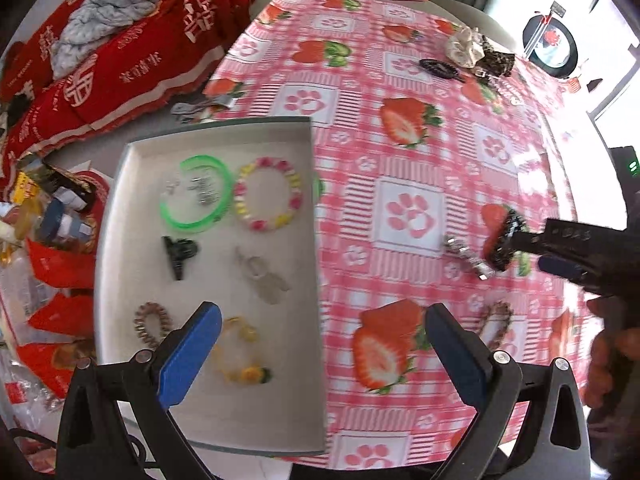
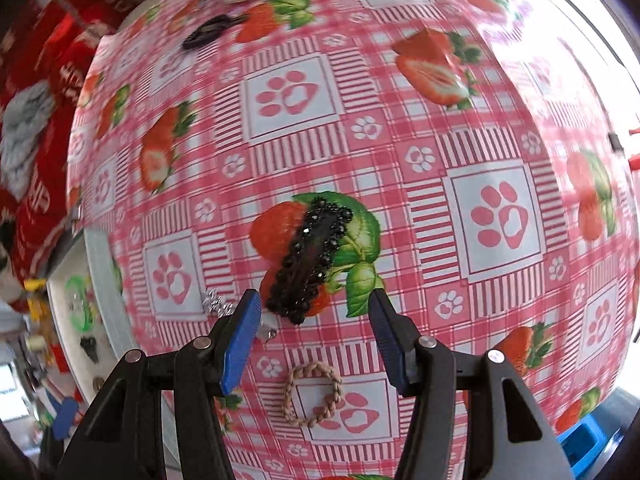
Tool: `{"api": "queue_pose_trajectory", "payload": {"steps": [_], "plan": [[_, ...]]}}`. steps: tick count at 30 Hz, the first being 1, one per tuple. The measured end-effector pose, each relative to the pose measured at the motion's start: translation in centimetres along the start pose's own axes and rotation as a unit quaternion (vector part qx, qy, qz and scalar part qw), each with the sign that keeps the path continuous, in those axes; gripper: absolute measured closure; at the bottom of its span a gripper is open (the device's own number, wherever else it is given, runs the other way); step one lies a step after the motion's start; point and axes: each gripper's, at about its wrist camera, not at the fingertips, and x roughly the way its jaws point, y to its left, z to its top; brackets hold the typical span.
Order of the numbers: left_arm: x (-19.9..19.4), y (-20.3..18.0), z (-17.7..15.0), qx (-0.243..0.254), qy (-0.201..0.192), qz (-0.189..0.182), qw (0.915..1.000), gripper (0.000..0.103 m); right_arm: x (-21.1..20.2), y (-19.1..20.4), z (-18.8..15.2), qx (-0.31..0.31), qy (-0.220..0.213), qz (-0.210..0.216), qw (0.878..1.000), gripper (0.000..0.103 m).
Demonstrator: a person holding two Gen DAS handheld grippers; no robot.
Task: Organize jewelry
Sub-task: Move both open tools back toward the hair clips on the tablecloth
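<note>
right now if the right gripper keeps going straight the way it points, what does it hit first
Most likely the black beaded hair clip, which lies on the tablecloth just ahead of the right gripper and in line with its open jaws. Depth is hard to judge, so it may meet the cloth around the clip instead.

A pink checked tablecloth [image 1: 400, 184] printed with strawberries and paw prints covers the table. Beyond its far left edge lies red bedding [image 1: 132, 40] with white characters, a grey cloth [image 1: 104, 12] crumpled on top. Bright daylight pours in from a window [image 1: 624, 92] on the right.
</note>
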Motion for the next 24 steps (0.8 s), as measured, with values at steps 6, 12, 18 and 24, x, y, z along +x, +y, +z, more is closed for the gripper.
{"api": "queue_pose_trajectory", "payload": {"steps": [6, 12, 18, 24], "plan": [[0.4, -0.8, 1.1, -0.022, 0.005, -0.010, 0.9997, 0.000, 1.2, 1.1, 0.2, -0.014, -0.018, -0.003, 1.000, 0.043], [1.3, -1.3, 2.1, -0.037, 0.016, -0.014, 0.9991, 0.000, 2.5, 2.7, 0.7, -0.065, -0.028, -0.029, 0.997, 0.043], [2.0, -3.2, 2.8, -0.034, 0.024, -0.023, 0.9989, 0.000, 2.8, 3.2, 0.7, -0.118, -0.033, -0.053, 0.991, 0.047], [3.2, -5.0, 3.4, -0.033, 0.038, -0.033, 0.9982, 0.000, 2.5, 2.4, 0.5, -0.154, -0.037, -0.057, 0.986, 0.064]]}}
